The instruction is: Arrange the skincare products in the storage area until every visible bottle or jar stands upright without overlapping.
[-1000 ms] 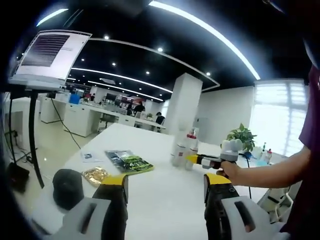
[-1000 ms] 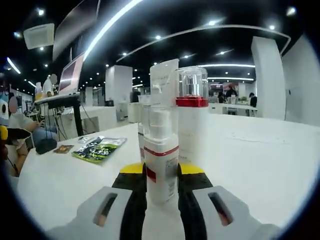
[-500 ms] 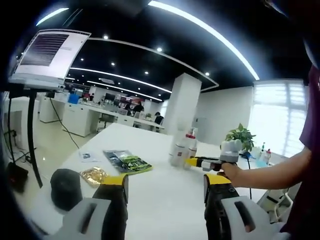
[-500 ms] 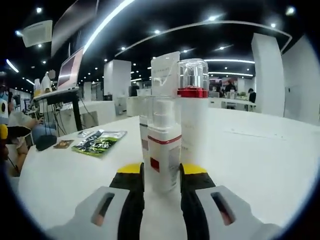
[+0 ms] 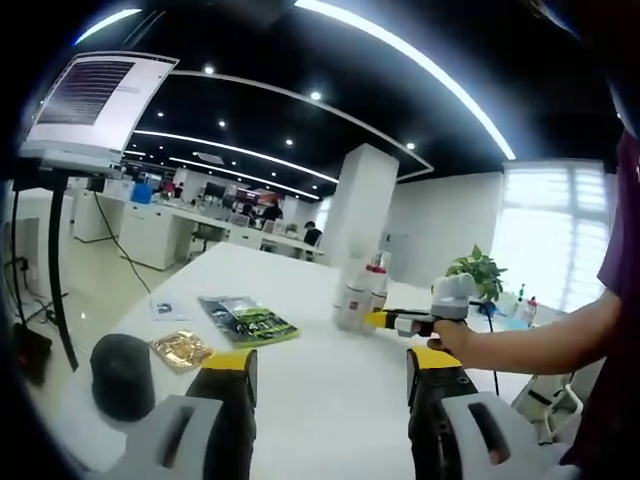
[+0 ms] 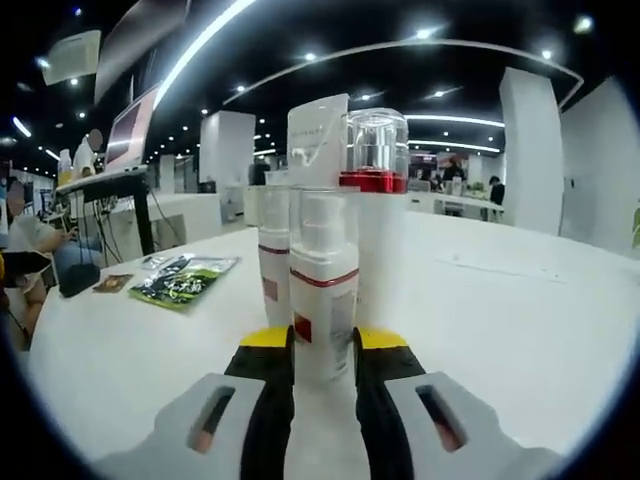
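The front pump bottle [image 6: 323,290] hides most of the tube [image 6: 318,135] behind it; bottle labels are too blurred to read.

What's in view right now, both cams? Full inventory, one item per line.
front pump bottle: 1, white with red band, upright between the right gripper's jaws
second pump bottle: 1, white with red band, upright just behind-left of it
tall bottle: 1, white, red collar, clear cap, upright behind
white carton: 1, behind the bottles
green packet: 1, green and black, flat on table
gold sachet: 1, beside the packet
black round object: 1, table edge
table: 1, white
monitor: 1, on a stand
potted plant: 1, green, far side
left gripper: open, empty
right gripper: around the front pump bottle
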